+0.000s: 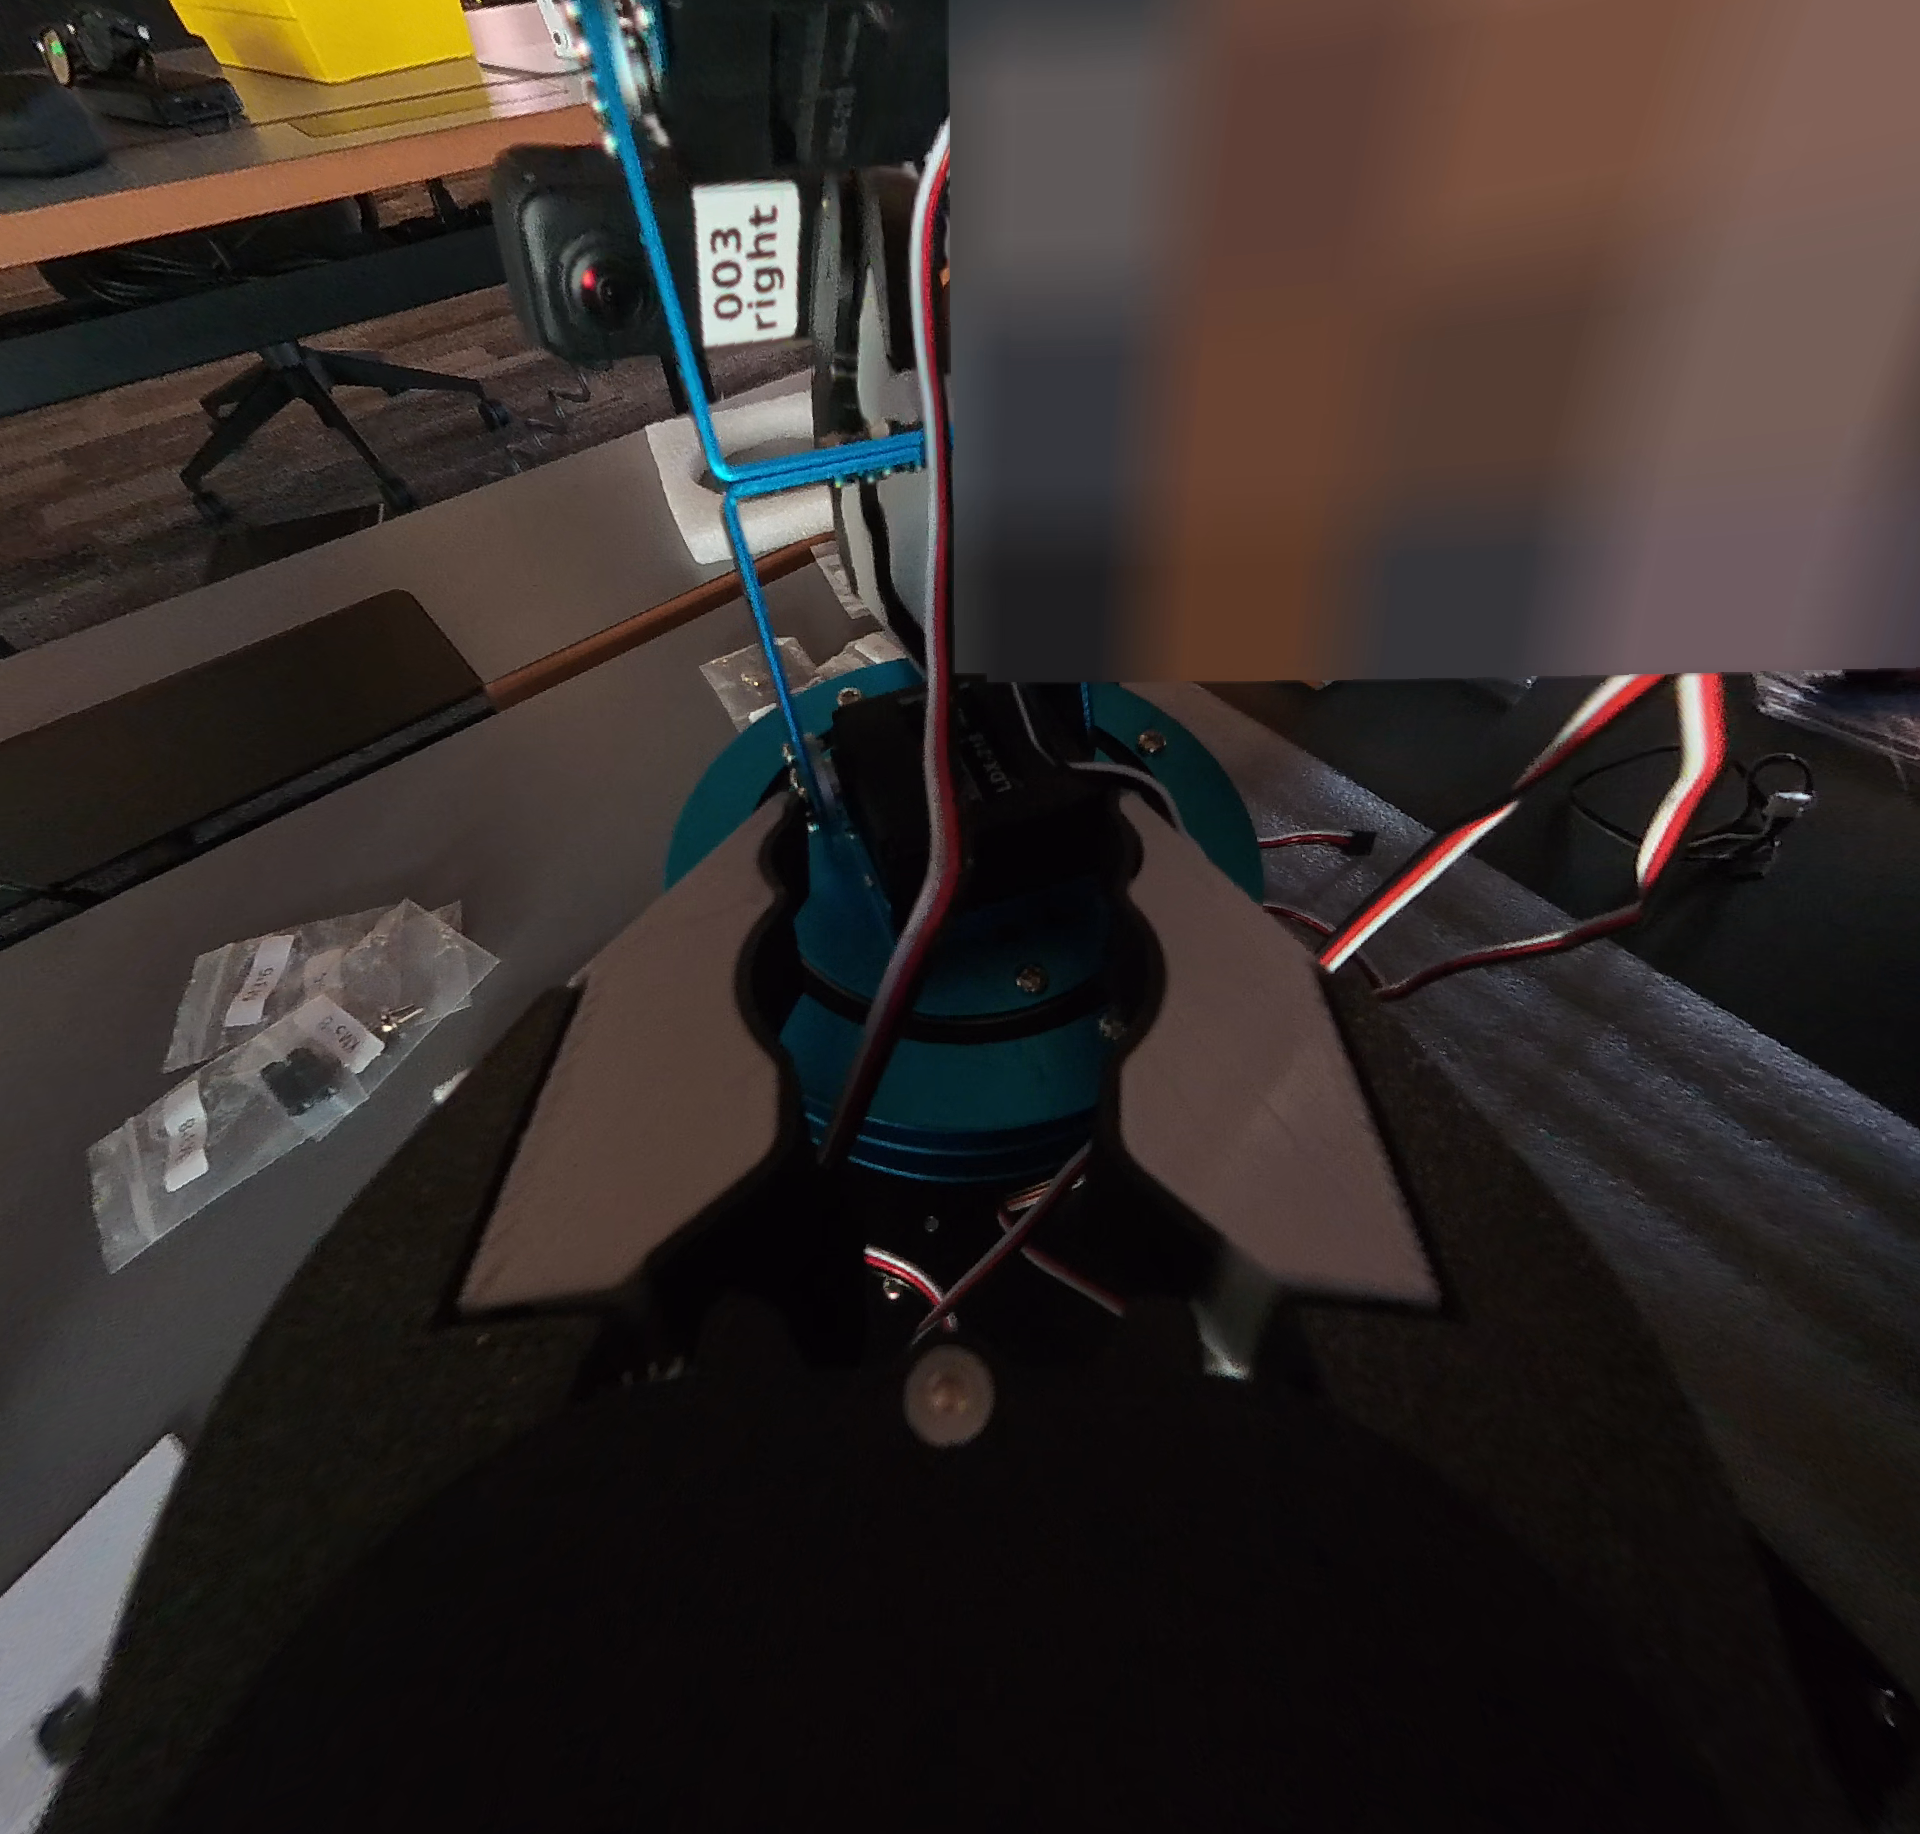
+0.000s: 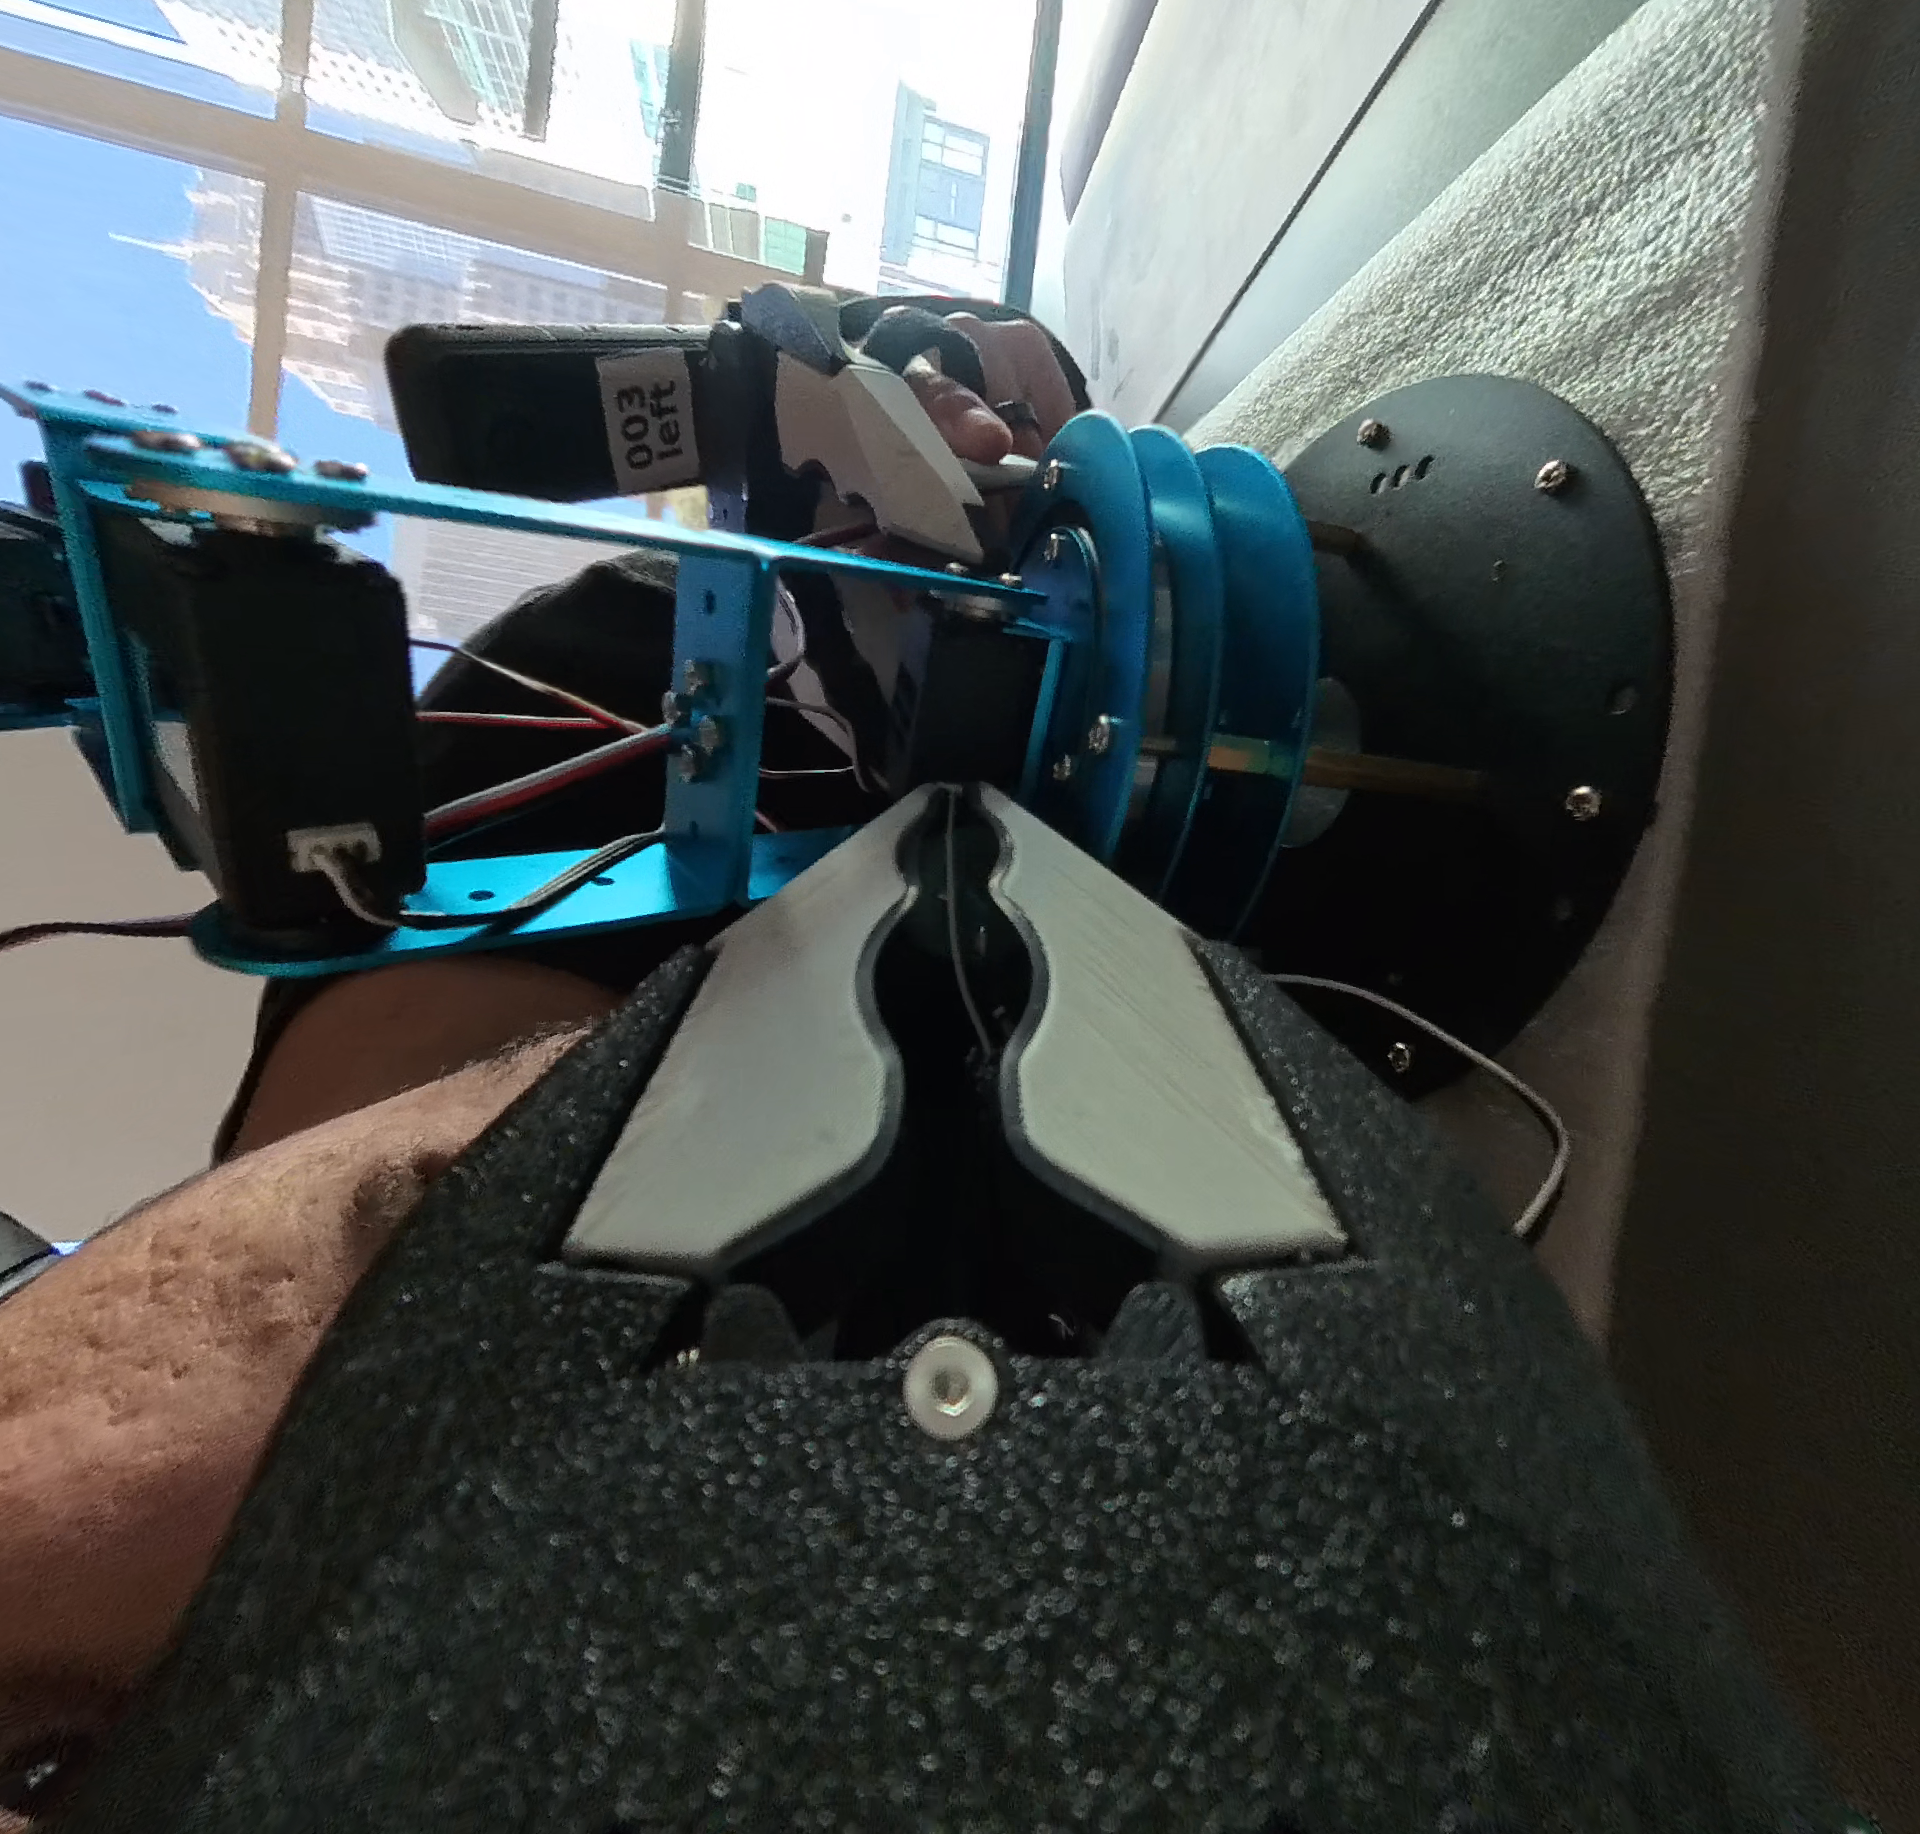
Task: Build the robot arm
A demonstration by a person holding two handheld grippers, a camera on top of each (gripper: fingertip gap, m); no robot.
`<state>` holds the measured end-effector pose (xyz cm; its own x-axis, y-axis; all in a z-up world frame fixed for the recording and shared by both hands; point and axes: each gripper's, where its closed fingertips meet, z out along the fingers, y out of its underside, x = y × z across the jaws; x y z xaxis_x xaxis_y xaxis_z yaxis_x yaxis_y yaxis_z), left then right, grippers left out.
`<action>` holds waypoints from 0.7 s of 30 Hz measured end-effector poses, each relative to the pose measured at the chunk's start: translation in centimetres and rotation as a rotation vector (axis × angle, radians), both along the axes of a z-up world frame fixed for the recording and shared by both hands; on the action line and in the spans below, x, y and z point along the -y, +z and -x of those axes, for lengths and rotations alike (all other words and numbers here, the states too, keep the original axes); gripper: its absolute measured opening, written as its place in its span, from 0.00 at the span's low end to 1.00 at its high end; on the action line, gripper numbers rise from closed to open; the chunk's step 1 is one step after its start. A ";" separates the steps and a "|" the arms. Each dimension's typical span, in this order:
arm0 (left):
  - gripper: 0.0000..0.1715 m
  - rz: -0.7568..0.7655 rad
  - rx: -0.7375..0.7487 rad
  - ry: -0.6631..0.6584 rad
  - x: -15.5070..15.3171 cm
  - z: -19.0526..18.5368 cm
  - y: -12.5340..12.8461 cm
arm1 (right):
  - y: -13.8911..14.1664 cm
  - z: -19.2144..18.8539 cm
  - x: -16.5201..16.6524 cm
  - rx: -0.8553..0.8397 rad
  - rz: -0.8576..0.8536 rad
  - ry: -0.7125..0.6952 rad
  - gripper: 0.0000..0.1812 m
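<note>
The left gripper [image 1: 951, 911] is clamped round the blue turntable base [image 1: 935, 1046] of a small robot arm kit, red-white-black servo cable [image 1: 914, 953] trapped between the pads. The right gripper [image 2: 954, 797] is pinched shut on a thin grey wire [image 2: 961, 932] — just beside the blue bracket [image 2: 717, 735]. Further off, screw bags [image 1: 281, 1046] are laid on the grey table [image 1: 499, 828].

Blue turntable base [image 1: 935, 1036] upright on foam, blue servo bracket [image 2: 416, 704] atop.

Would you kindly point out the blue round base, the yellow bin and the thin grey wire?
blue round base [image 1: 935, 1088], left wrist view, side wall.
yellow bin [image 1: 343, 13], left wrist view, front wall.
thin grey wire [image 2: 961, 943], right wrist view, mid-length.
</note>
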<state>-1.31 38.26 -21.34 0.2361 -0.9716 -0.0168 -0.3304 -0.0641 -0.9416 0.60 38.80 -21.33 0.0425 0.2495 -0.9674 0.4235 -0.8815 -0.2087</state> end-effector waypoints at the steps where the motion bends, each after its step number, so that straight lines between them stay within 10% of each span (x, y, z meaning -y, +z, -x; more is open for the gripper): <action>1: 0.32 -0.006 -0.004 -0.001 0.0 0.0 0.0 | 0.0 0.0 0.0 0.008 -0.017 -0.003 0.01; 21: 0.32 0.004 0.004 -0.005 -0.1 0.0 0.0 | -0.1 0.2 0.2 -0.021 -0.024 0.017 0.01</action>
<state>-1.34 38.31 -21.35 0.2308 -0.9729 -0.0123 -0.3268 -0.0657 -0.9428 0.40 38.61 -21.40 0.0179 0.2734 -0.9617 0.4341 -0.8686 -0.2389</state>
